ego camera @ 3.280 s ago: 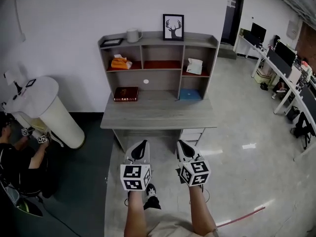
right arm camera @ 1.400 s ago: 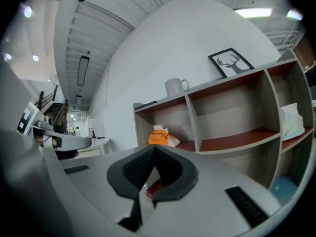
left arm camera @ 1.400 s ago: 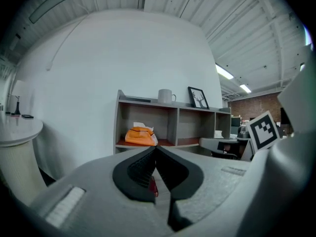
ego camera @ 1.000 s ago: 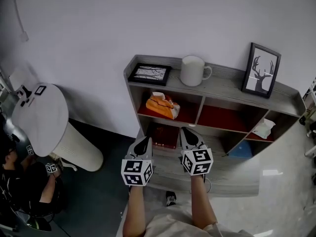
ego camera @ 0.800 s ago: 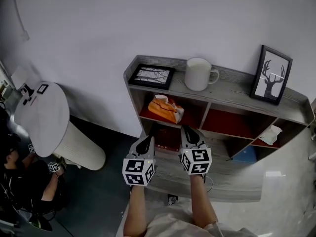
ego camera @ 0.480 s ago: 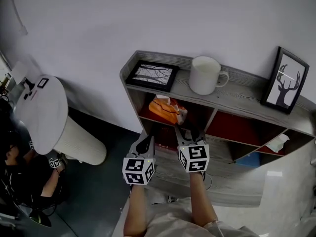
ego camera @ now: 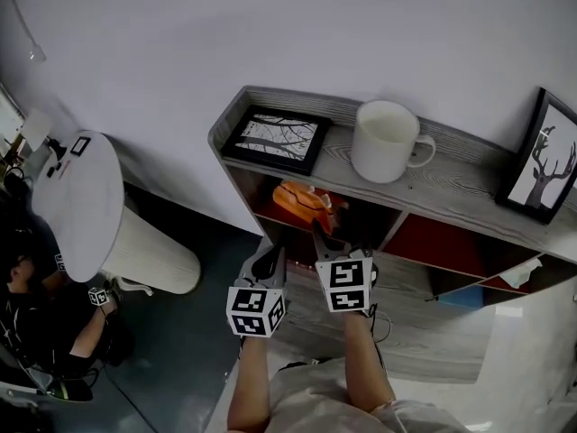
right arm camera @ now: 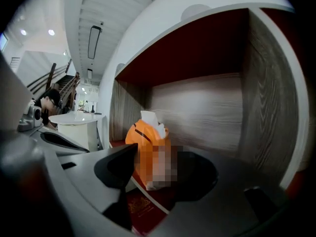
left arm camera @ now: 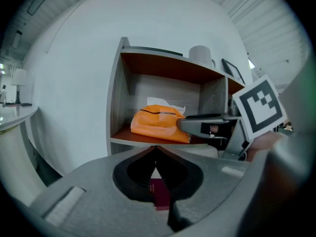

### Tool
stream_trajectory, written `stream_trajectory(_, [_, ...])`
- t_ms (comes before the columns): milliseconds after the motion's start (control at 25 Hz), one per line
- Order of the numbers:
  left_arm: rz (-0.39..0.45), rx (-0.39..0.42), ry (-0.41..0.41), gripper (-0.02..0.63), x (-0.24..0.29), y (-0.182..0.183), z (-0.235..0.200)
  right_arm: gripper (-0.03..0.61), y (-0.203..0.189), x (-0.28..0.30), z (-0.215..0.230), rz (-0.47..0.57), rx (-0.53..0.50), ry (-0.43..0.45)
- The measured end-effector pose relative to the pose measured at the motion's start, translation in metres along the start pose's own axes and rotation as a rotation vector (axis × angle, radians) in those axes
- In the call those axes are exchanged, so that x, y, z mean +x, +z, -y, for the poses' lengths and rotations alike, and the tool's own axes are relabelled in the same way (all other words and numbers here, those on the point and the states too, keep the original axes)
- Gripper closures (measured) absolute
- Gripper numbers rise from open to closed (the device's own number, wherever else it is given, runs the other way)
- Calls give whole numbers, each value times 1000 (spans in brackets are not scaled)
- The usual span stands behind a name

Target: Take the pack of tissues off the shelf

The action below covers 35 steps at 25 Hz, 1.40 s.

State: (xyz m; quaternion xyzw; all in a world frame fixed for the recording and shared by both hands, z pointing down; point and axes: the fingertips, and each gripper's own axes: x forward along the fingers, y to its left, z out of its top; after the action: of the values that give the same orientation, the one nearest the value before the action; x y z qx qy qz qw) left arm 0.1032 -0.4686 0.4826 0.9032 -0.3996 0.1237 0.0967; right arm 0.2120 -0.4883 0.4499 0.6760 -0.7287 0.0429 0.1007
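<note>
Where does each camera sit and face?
Head view: on the person's head, facing down at the shelf unit; shows forearms, the left hand-held gripper and right hand-held gripper.
Left gripper view: on the left hand-held gripper, facing along its closed jaws to the pack of tissues, plus the right hand-held gripper.
Right gripper view: on the right hand-held gripper, facing into the compartment; its jaws are opening, the pack seen between them, ungripped.
Shared: all show the pack.

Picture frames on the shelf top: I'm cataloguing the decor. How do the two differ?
The left frame lies flat, face up; the deer frame stands upright. The left frame shows bare branches; the deer frame shows an antlered deer head. Both are black-framed and sit on the shelf top, the mug between them.
</note>
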Motion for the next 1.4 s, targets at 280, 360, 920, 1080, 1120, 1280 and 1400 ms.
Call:
stream_trajectory(280, [-24, -14, 16, 606, 6, -9, -10, 416, -7, 11, 3, -99, -106, -68])
stream_trajectory(360, [-24, -21, 27, 606, 4, -11, -15, 451, -8, 12, 5, -114, -120, -81])
stream_trajectory(920, [-2, -41, 40, 606, -7, -10, -19, 560, -5, 1, 13, -60, -59, -71])
stream_trajectory(1080, [15, -47, 50, 606, -16, -7, -22, 561, 0, -4, 8, -45, -63, -58])
stream_trajectory(1120, [20, -47, 53, 606, -19, -6, -22, 561, 1, -6, 6, -40, -63, -55])
stream_trajectory(1280, [38, -55, 62, 606, -31, -4, -24, 561, 8, -15, 0, -14, -63, -48])
stream_trajectory(1400, [47, -58, 64, 606, -37, -4, -23, 561, 13, -22, -4, 3, -63, -42])
